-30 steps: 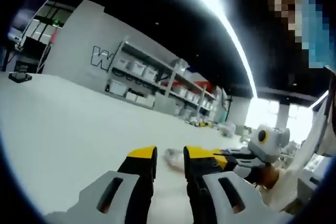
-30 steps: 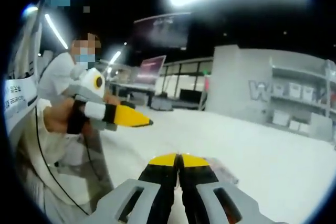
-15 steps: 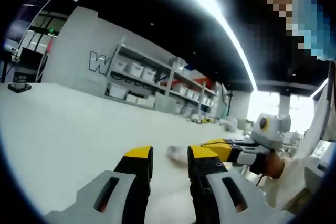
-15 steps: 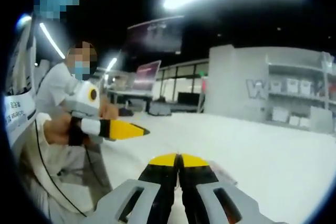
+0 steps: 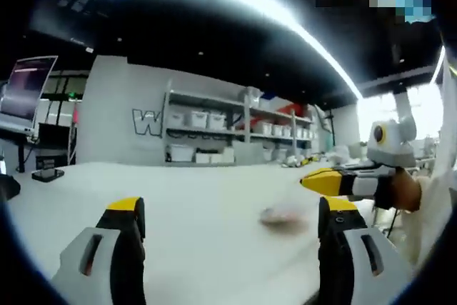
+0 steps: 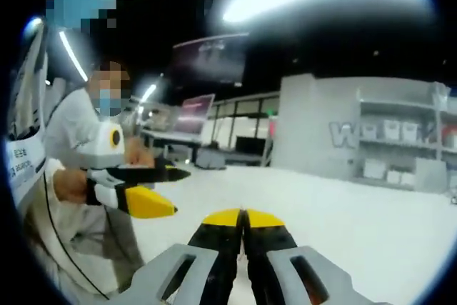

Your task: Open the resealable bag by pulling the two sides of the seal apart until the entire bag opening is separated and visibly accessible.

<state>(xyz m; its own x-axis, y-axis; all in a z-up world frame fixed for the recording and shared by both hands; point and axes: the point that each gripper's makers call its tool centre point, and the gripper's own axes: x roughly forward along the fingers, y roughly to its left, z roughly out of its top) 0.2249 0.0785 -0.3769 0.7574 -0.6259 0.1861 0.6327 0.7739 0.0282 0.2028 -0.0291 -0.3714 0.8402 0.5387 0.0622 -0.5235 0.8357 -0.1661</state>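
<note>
Both views skim low over the white table [image 5: 214, 198]; each faces the other gripper.

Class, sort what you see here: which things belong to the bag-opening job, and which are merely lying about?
Belongs to the job:
- resealable bag, blurred, lying on the white table
- left gripper, open
- right gripper, shut

Lying about:
- shelving with white bins
- small dark object on the table's far edge
- screen

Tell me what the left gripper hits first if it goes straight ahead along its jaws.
Probably the white table. The open left gripper points over bare tabletop; the blurred bag lies right of centre, so it might clip it, though depth is unclear.
</note>
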